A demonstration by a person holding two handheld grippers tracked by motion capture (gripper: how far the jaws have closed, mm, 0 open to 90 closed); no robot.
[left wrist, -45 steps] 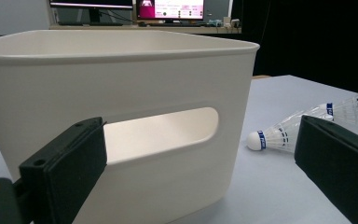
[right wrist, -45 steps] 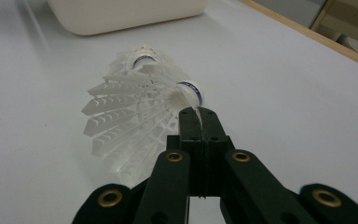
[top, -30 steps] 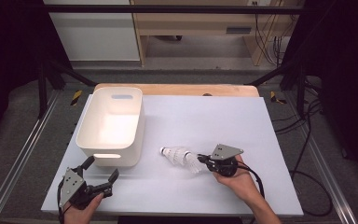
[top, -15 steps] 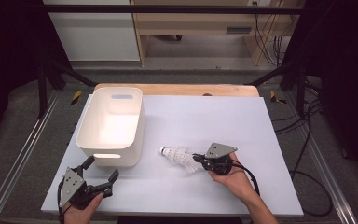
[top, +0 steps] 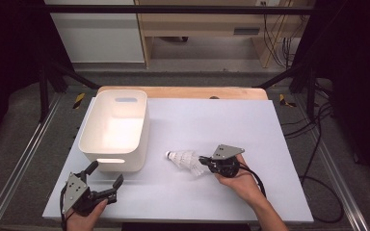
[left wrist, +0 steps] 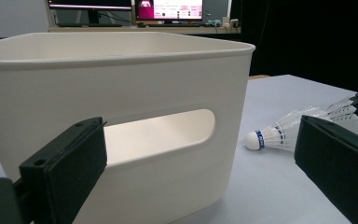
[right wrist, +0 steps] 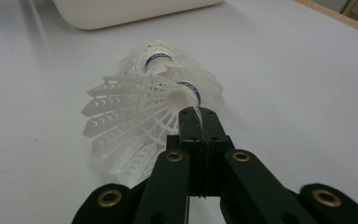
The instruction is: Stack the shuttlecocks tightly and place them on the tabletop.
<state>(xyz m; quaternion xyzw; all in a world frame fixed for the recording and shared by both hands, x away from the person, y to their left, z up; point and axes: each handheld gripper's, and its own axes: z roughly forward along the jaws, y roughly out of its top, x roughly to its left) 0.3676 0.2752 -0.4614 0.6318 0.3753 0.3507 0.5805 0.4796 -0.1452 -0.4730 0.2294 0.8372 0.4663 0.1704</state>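
Your right gripper (top: 203, 159) has its jaws pinched together on the feather skirt of the shuttlecock (top: 185, 160); in the right gripper view the pads meet on the skirt's rim (right wrist: 193, 105), and the cork end points away from you. Seen from above, the shuttlecock lies just off the gripper's tip at about nine o'clock, low over the white table (top: 250, 125), its cork toward the white bin (top: 116, 129).

I judge the step in hand to be the carry: grasp made, shuttlecock not yet in the bin. The bin sits near, at roughly ten o'clock from your right gripper. The next move calls for a lift high enough to clear the near rim, a swing over the opening, then a release.

Your left gripper (top: 105, 180) rests at the table's near left corner with its jaws spread wide apart on nothing, the bin's handle slot (left wrist: 161, 135) straight ahead at twelve o'clock.
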